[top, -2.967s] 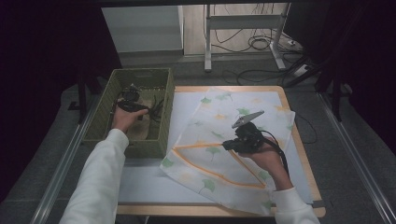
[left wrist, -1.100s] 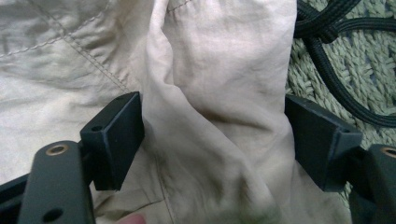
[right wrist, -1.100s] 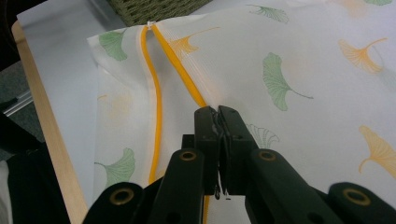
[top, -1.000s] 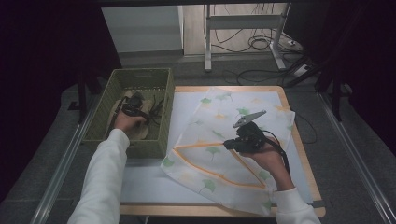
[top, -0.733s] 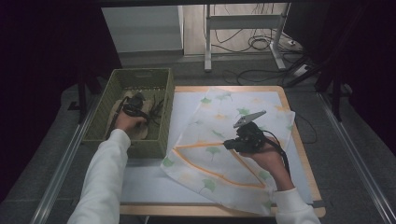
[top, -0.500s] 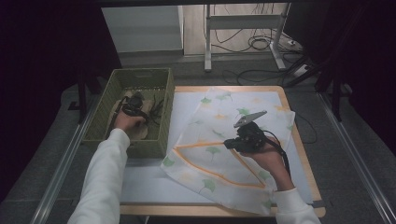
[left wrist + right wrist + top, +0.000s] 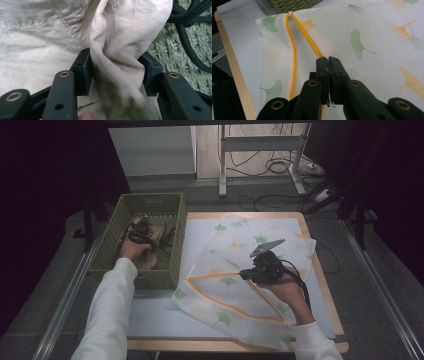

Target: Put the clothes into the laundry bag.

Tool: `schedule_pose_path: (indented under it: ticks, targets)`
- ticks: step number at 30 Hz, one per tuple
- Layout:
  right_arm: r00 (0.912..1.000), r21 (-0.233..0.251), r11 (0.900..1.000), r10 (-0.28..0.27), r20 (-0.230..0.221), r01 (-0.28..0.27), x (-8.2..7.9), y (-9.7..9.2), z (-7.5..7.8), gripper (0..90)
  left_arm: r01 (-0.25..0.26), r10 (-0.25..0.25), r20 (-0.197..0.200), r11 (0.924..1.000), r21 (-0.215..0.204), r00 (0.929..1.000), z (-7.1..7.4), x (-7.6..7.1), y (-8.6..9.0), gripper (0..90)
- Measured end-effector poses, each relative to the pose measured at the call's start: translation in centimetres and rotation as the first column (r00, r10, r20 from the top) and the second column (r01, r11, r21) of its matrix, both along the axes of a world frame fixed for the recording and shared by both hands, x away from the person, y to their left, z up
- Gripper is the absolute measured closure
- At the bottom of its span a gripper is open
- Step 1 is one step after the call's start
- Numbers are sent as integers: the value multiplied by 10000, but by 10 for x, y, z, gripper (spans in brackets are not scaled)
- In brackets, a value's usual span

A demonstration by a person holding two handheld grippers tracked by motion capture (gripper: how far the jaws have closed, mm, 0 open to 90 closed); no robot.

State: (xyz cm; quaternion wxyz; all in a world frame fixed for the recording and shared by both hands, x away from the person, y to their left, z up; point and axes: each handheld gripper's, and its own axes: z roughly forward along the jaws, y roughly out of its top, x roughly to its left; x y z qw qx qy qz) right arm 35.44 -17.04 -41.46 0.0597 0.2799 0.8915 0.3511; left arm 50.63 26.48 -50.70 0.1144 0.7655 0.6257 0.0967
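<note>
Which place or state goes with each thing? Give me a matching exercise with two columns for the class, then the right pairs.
Things:
1. beige cloth
2. leaf-print bag
3. woven basket
4. black cord

Places or states:
A. green, standing at the table's left edge
B. lying on the basket's woven floor beside the cloth
C. a fold bunched between the left gripper fingers
D. spread on the table, its orange edge pinched by the right gripper

Pairs: 1-C, 2-D, 3-A, 4-B

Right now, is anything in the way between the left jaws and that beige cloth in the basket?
No: the left gripper has just been closing, its jaws against a fold of the beige cloth. The black cord lies off to the side.
</note>
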Motion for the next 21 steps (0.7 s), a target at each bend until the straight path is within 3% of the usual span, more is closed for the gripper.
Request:
schedule_pose_path:
  ticks: [4,12,21]
  targets:
    - [10000,43,10000,-47,42,46,0,-2,1,853,-143,143,-22,9999,77,9999,1,0,0,585]
    - [9999,68,9999,-126,73,125,1,-3,1,853,-525,523,-148,9985,-174,9985,3,1,6,686]
    - [9996,154,9996,-231,129,229,1,-4,1,853,-648,643,-161,9975,-274,9978,5,1,8,778]
